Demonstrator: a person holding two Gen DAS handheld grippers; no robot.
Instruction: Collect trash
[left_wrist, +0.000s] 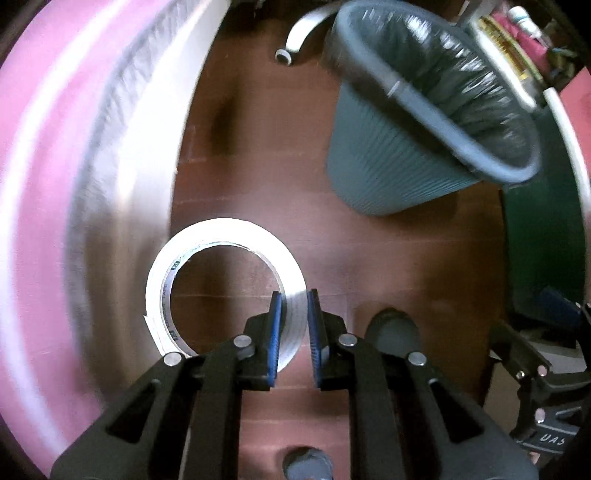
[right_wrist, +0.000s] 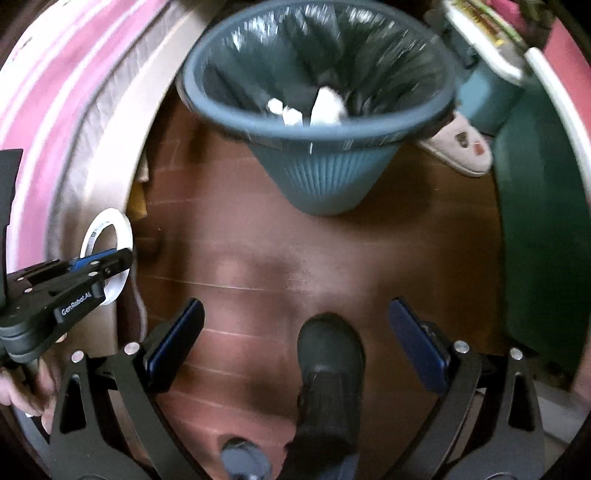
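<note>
My left gripper (left_wrist: 294, 295) is shut on the wall of a white tape roll (left_wrist: 207, 236), held in the air above the brown floor. The roll also shows in the right wrist view (right_wrist: 110, 218), with the left gripper (right_wrist: 122, 258) at the far left. A blue-grey ribbed trash bin (left_wrist: 391, 162) with a black liner stands ahead and to the right. In the right wrist view the bin (right_wrist: 321, 177) is straight ahead, with white crumpled scraps (right_wrist: 325, 105) inside. My right gripper (right_wrist: 295, 314) is open and empty above the floor.
A bed with pink cover (left_wrist: 48, 147) runs along the left. A dark green surface (right_wrist: 535, 221) stands at the right. A slipper (right_wrist: 461, 147) lies beside the bin. A chair leg with caster (left_wrist: 291, 44) is at the back. A dark shoe (right_wrist: 328, 354) is below my right gripper.
</note>
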